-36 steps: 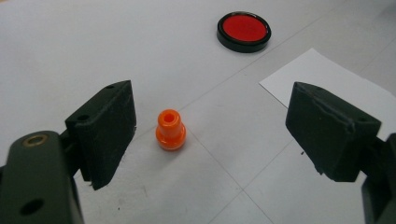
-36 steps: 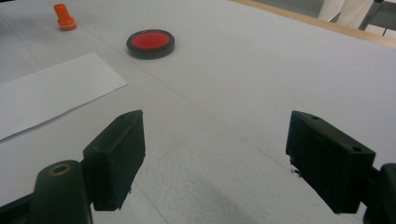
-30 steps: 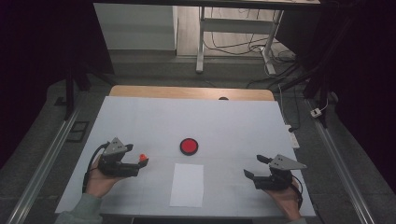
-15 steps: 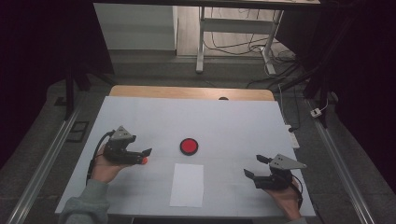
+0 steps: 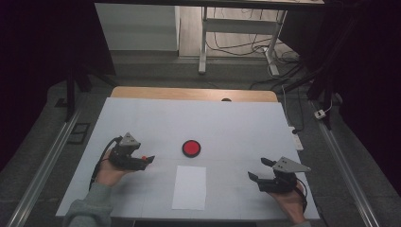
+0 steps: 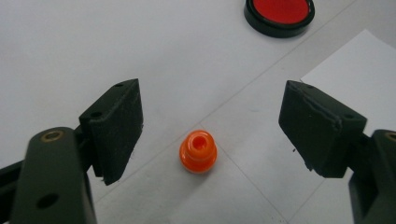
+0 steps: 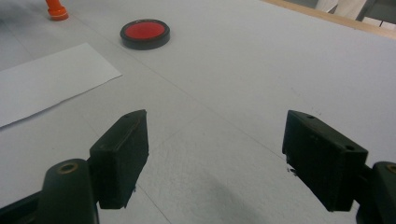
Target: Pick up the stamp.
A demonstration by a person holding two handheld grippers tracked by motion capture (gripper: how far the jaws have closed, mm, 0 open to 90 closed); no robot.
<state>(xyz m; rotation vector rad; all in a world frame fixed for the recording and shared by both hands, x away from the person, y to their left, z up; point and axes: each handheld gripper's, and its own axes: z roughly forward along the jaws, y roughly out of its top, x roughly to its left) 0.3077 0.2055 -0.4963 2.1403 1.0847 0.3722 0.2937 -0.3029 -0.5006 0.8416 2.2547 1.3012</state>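
Left claw point(image 6: 205, 126) over small orange peg point(image 6: 198, 151), upright on counter point(image 5: 142, 118); jaws spread, just been narrowing, peg between them, untouched. Step judged: lining up for grasp. Next calls for dropping lower, centring on peg, pinching without tipping it. Right of peg: red disc in black rim point(image 5: 191, 148), white paper sheet point(image 5: 189, 187) just nearer; neither blocking. Far right: right claw point(image 5: 259, 170) released, nothing between jaws, well apart.

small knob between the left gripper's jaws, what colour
Orange knob, clearest in the left gripper view.
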